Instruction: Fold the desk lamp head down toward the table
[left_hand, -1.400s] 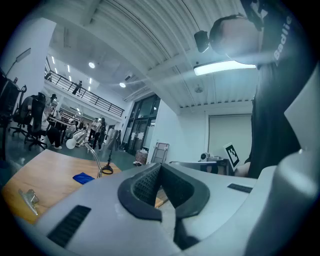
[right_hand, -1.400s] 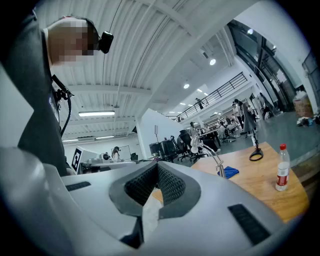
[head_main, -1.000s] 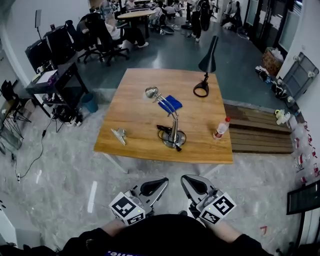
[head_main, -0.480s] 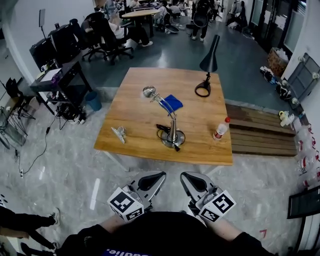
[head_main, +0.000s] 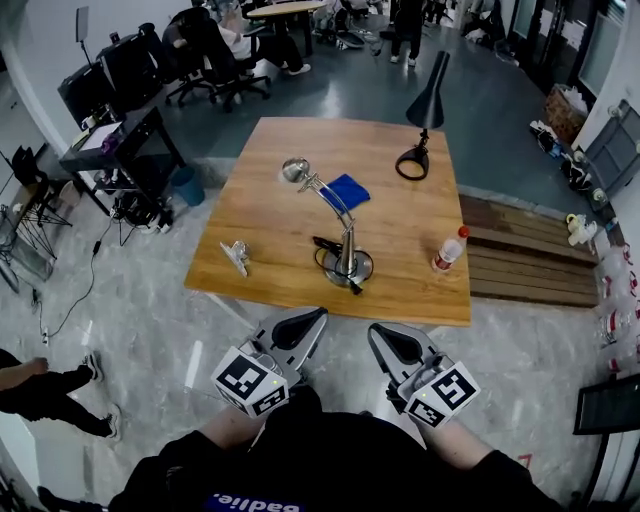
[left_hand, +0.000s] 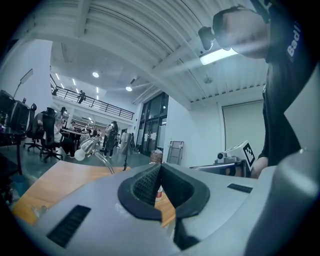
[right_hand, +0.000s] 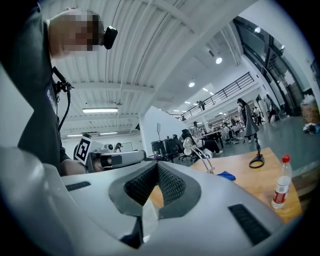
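The silver metal desk lamp (head_main: 347, 240) stands upright on the square wooden bench (head_main: 270, 225), its head raised. The grey left gripper (head_main: 318, 316) and right gripper (head_main: 375, 330) hover before the bench's near edge, fingers pressed together, empty.

The left hand-held gripper (left_hand: 161, 167) fills the lower frame, its grey jaws pressed together with nothing between them. Behind it, at lower left, lies a wooden table (left_hand: 55, 185), where a silver desk lamp (left_hand: 86, 146) holds its head and bulb raised at left of centre. A red-capped bottle (left_hand: 159, 193) peeks through the notch below the jaw tips. At right, the right hand-held gripper (left_hand: 200, 167) shows its marker cube, beside a person (left_hand: 285, 100) in a dark shirt. People and office chairs crowd the far left.
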